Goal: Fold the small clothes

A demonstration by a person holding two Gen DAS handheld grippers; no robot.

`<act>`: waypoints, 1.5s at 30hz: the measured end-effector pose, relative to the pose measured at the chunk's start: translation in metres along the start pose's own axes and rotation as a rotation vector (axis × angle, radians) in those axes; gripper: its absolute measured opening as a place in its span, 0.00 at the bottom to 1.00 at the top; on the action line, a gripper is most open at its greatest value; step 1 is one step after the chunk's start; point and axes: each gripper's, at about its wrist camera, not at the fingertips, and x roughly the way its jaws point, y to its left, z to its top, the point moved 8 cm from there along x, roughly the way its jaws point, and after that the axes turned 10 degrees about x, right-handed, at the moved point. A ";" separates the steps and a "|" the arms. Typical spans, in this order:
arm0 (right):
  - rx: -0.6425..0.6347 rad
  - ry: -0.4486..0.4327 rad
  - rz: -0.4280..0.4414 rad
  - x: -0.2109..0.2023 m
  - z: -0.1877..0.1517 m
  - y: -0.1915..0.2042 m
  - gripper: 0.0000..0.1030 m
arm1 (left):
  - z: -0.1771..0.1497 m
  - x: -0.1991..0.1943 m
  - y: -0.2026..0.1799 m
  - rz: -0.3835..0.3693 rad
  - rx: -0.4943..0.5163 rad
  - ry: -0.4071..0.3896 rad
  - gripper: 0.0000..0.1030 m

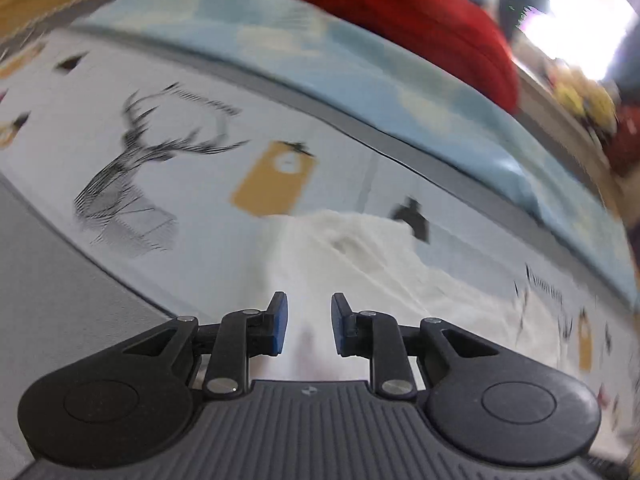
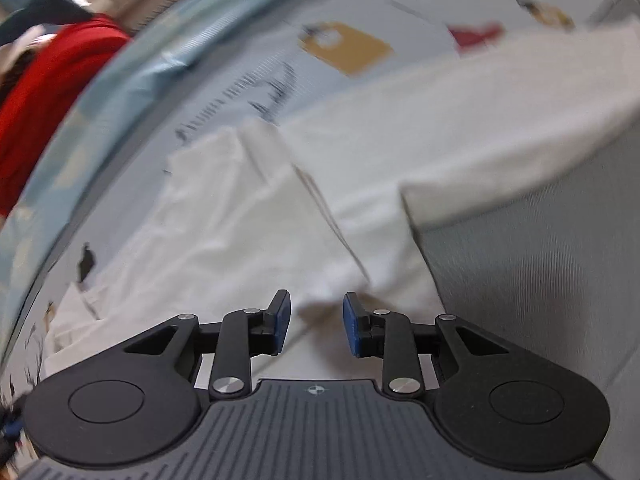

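A crumpled white cotton garment [image 2: 248, 216] lies spread on the pale printed bedsheet [image 1: 192, 184], and everything else can be placed from it; the sheet carries a sketched black stag's head [image 1: 132, 184] off to the garment's left in the left wrist view, and a mustard-yellow tag shape [image 1: 276, 178] just beyond the garment's far edge. The left gripper [image 1: 309, 324] hangs over the near part of the garment, its blue-padded fingers [image 1: 280, 322] a narrow way apart with white cloth showing in the gap but no pad pressing on it; it holds nothing. The right gripper [image 2: 316, 324] points down at the garment's near hem, where a fold edge runs diagonally toward it; its jaws stand a little wider, the blue pads [image 2: 352, 330] clear of the fabric, nothing pinched. To the right of the garment in the right wrist view lies a plain grey cloth panel [image 2: 540, 264], its edge touching the white fabric. Beyond the garment, past a grey band, runs a light blue blanket with pale patches [image 1: 360, 68]; behind that sits a bright red knitted heap [image 1: 408, 20]; both views are blurred.
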 end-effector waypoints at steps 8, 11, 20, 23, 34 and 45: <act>0.024 -0.041 -0.028 0.009 0.001 -0.001 0.01 | 0.006 0.020 0.020 -0.023 0.033 0.017 0.38; 0.041 -0.146 0.068 -0.011 0.011 0.009 0.01 | 0.004 0.024 0.024 -0.019 0.033 0.012 0.39; 0.093 -0.235 -0.188 -0.014 0.020 -0.025 0.10 | 0.001 0.047 0.032 -0.071 0.012 0.057 0.51; 0.050 -0.290 -0.143 -0.025 0.027 -0.011 0.15 | 0.001 0.056 0.032 -0.099 -0.025 0.070 0.51; -0.004 -0.238 -0.059 -0.017 0.030 0.014 0.23 | 0.001 0.075 0.017 -0.113 0.083 0.076 0.06; -0.069 -0.152 0.020 -0.007 0.014 0.040 0.23 | 0.041 0.030 0.070 0.021 -0.015 -0.062 0.31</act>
